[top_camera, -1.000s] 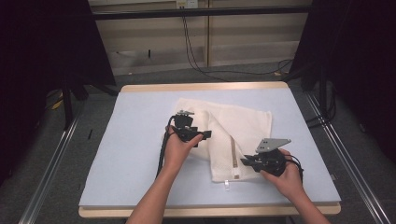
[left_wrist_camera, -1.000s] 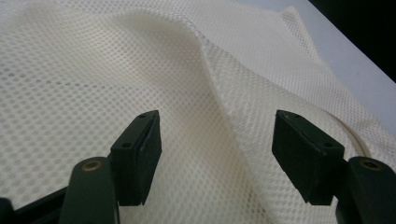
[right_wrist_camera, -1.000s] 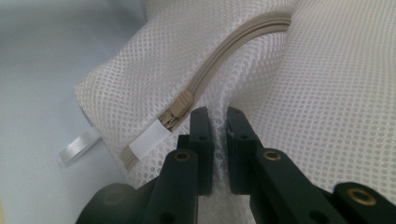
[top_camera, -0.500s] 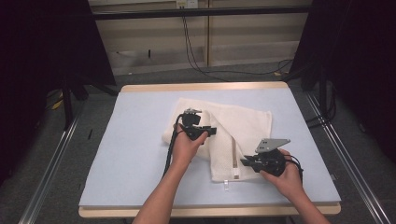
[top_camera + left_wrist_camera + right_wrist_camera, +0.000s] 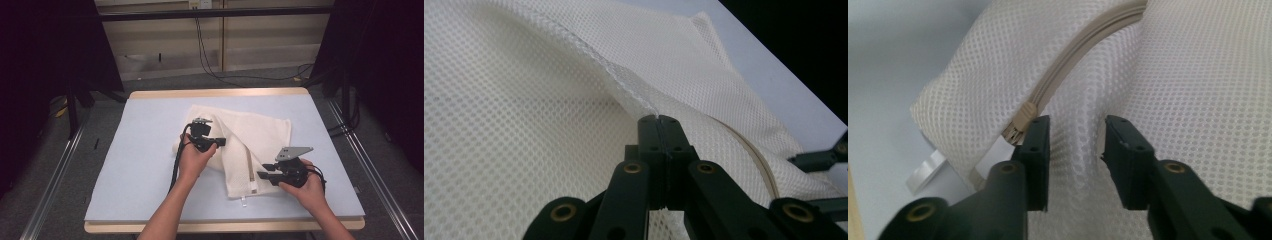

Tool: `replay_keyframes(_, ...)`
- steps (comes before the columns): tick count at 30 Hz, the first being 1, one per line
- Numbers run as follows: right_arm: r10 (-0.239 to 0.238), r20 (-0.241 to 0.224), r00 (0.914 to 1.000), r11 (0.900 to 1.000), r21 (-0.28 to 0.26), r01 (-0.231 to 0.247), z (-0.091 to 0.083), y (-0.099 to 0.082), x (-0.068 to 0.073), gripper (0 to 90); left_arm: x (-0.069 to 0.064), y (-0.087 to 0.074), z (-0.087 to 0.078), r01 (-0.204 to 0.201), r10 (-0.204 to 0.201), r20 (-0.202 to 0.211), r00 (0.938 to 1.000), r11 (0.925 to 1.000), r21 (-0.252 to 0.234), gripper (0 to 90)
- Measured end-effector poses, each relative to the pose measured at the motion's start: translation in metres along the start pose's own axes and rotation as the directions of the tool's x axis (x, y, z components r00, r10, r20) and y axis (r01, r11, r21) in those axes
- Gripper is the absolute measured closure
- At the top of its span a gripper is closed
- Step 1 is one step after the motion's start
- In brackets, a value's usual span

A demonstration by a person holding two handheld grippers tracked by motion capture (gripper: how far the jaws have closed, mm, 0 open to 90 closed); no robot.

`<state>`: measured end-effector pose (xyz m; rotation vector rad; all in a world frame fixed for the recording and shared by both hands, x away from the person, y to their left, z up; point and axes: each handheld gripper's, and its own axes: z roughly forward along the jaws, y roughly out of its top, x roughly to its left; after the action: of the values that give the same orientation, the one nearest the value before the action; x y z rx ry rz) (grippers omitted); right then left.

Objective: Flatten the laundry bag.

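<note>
1. Pale blue table pad [image 5: 140, 150] on a wood-edged table, dark curtains either side, cables along the far wall. All places below are reckoned from the mesh bag [image 5: 260, 135], which lies right of the pad's middle.

2. Nearest: right gripper [image 5: 265, 176] at the bag's near corner, just beside the zipper's end. In the right gripper view its jaws stand apart with a ridge of mesh between them; they have just been opening, and the pads do not press the cloth. Zipper pull [image 5: 1020, 120] sits against the left jaw's tip.

3. Farther: left gripper [image 5: 220, 142] over the bag's left part, beside the fold. In the left gripper view [image 5: 659, 125] its jaws have just closed and are now clamped together on a pinch of mesh at a stitched seam [image 5: 624, 85].

4. Step in hand, by my reading: steady the bag with the left pinch, then take the zipper pull with the right. To do it well: keep the left pinch taut away from the zipper; shift the right jaws off the mesh ridge onto the pull itself; close on the pull alone, not the netting.

5. Bag's look: cream honeycomb mesh, soft, rumpled, left part folded over; beige zipper [image 5: 1083, 55] curving along its near-left side; small white tab [image 5: 244, 201] past the near corner.
</note>
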<state>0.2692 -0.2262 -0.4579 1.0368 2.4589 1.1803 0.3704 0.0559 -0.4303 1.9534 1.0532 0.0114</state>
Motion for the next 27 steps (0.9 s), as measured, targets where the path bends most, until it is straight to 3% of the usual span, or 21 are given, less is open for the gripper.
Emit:
replay_keyframes(4,0.041,0.007,0.9991,0.9991,-0.011,-0.041,-0.003,0.001,-0.004,45.0,-0.002,-0.01,-0.011,-0.011,0.012,0.017,0.9998,0.9999,-0.004,90.0)
replay_keyframes(10,0.048,-0.007,0.9988,0.9984,-0.029,-0.049,-0.002,0.006,-0.003,41.1,-0.006,-0.026,-0.027,-0.028,0.029,0.039,0.9988,0.9993,-0.026,90.0)
replay_keyframes(18,0.061,-0.035,0.9976,0.9968,-0.05,-0.062,0.004,0.02,0.008,35.6,-0.012,-0.041,-0.035,-0.051,0.053,0.047,0.9975,0.9978,-0.043,89.9)
replay_keyframes(20,0.068,-0.044,0.9967,0.9962,-0.052,-0.07,0.006,0.022,0.009,37.6,-0.011,-0.045,-0.037,-0.053,0.055,0.051,0.9972,0.9977,-0.043,89.9)
replay_keyframes(23,0.069,-0.026,0.9973,0.995,-0.071,-0.07,0.008,0.025,0.011,48.5,-0.011,-0.05,-0.041,-0.046,0.049,0.061,0.9969,0.9978,-0.049,89.8)
replay_keyframes(25,0.063,-0.034,0.9974,0.9947,-0.08,-0.065,0.01,0.027,0.012,58.2,-0.011,-0.053,-0.043,-0.041,0.045,0.064,0.9969,0.9975,-0.056,89.8)
replay_keyframes(27,0.055,-0.042,0.9976,0.9961,-0.067,-0.058,0.013,0.028,0.014,62.4,-0.011,-0.055,-0.045,-0.048,0.052,0.064,0.9966,0.9973,-0.056,89.7)
